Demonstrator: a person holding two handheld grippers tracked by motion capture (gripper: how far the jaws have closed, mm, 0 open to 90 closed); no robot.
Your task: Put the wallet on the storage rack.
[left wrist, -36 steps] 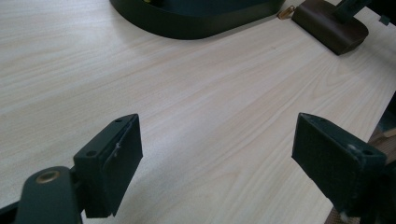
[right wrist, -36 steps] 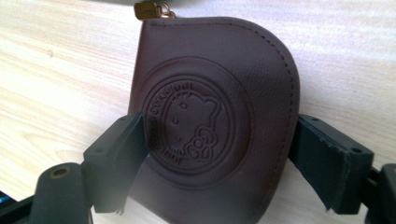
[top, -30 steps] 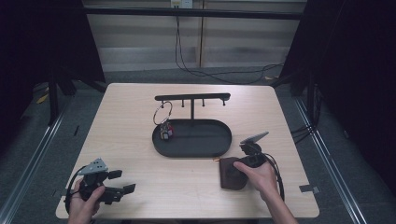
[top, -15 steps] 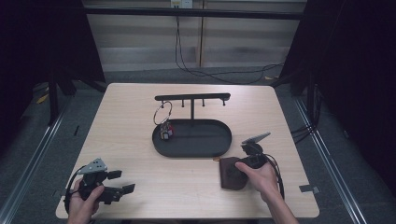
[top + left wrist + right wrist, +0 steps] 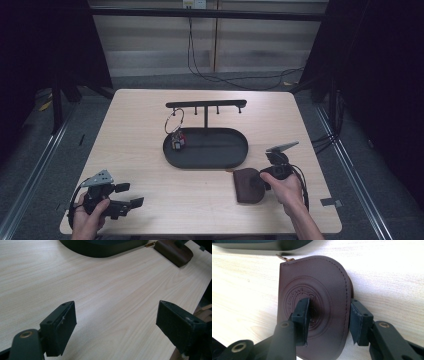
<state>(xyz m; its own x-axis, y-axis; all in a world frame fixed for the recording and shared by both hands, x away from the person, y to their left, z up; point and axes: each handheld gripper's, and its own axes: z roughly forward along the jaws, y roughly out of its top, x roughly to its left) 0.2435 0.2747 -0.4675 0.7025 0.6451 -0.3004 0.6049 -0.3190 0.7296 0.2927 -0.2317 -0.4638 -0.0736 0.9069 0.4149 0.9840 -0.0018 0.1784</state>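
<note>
**Bright tabletop, dark surroundings**

Light from above falls evenly on the pale table (image 5: pixel 140 125); the room around it is near black. The high view is soft and grainy. Glare whitens the far wood in the right gripper view, where the near jaws blur.

Wooden table (image 5: pixel 140 150) bears black tray (image 5: pixel 240 159) and brown pouch (image 5: pixel 246 184).

High view: fixed overhead, facing fwd/down on whole desk (image 5: pixel 150 125). Both gripper views sit low, close to surface; all share the brown pouch (image 5: pixel 317 300).
</note>
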